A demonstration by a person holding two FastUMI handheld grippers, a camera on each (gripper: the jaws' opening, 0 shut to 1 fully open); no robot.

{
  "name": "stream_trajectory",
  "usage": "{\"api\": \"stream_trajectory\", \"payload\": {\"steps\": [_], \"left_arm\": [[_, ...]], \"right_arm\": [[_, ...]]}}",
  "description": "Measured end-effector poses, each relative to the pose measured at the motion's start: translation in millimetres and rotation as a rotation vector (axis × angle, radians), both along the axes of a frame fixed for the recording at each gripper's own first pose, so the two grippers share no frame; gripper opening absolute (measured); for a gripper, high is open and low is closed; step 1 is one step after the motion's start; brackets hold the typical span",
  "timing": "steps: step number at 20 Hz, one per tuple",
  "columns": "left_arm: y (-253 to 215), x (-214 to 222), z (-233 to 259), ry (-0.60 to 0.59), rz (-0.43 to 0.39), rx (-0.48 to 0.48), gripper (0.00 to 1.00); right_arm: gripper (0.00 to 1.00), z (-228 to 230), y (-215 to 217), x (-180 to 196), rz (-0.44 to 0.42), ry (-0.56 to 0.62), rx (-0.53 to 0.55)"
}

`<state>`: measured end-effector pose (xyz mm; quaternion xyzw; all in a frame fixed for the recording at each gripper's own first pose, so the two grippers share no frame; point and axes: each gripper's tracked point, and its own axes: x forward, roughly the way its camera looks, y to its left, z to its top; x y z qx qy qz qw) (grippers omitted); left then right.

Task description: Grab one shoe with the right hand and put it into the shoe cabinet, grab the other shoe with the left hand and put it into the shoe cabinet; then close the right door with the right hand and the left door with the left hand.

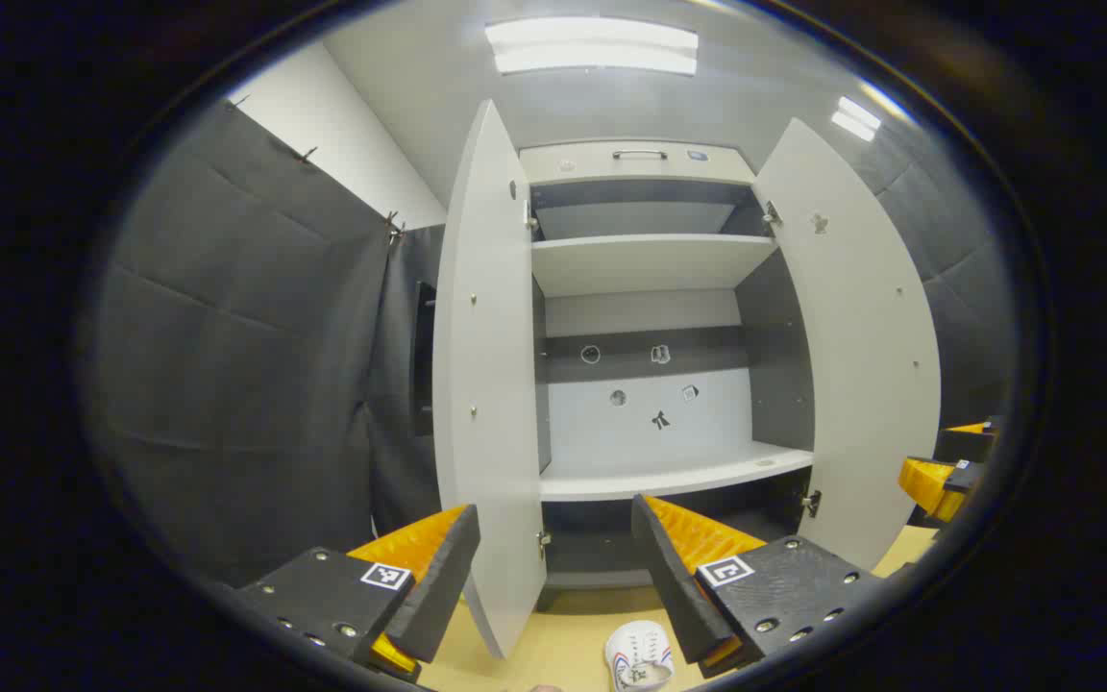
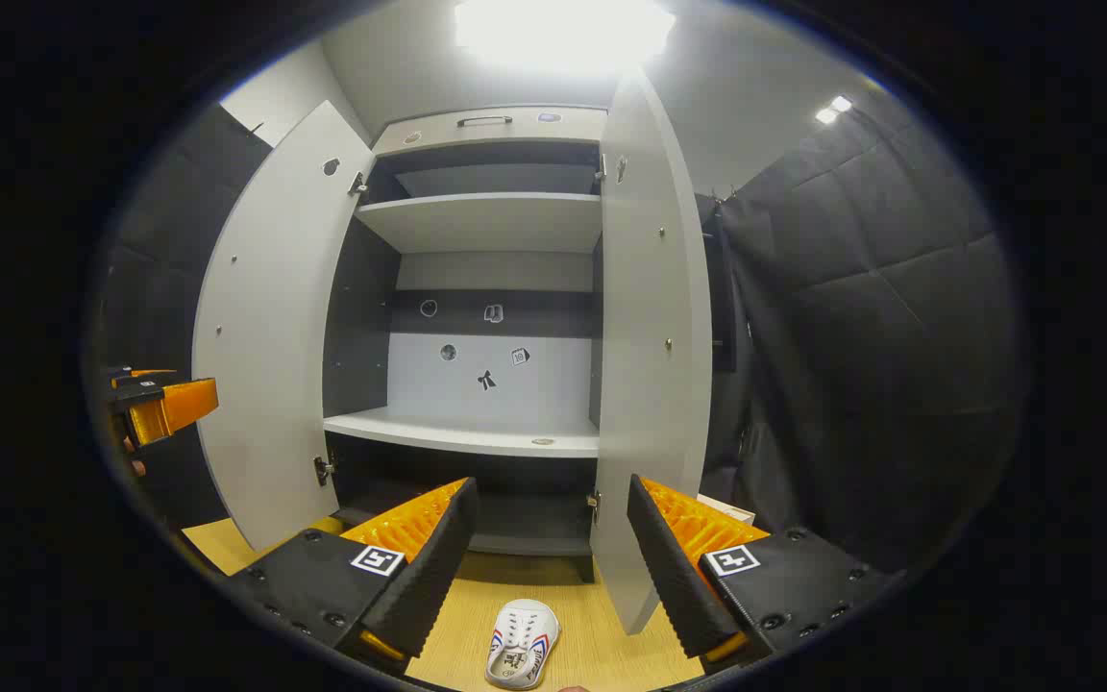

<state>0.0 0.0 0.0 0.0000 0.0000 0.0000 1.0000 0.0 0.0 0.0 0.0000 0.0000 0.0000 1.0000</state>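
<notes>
White shoe [image 2: 522, 644] on floor at 6 o'clock, between wide-open empty jaws of right gripper [image 2: 553, 567]; left gripper [image 1: 553, 577] likewise open, empty

Both cameras rode low, looking forward and upward into the open shoe cabinet [image 1: 645, 317] from near the floor [image 1: 573, 634]; the left gripper view stood toward the left door [image 1: 486, 384]; the right gripper view toward the right door [image 2: 654, 365]; both shared the cabinet's shelves.

No legible text. Square coded markers on gripper fingers; small stickers on shoe cabinet [image 1: 645, 404] back panel, unreadable.
</notes>
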Motion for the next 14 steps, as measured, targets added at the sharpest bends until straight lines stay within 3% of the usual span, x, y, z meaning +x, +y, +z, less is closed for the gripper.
{"api": "stream_trajectory", "payload": {"steps": [14], "left_arm": [[7.1,-0.7,-0.5,-0.008,0.003,0.008,0.93]], "right_arm": [[0.98,0.7,4.9,6.5,-0.026,-0.016,0.018]]}}
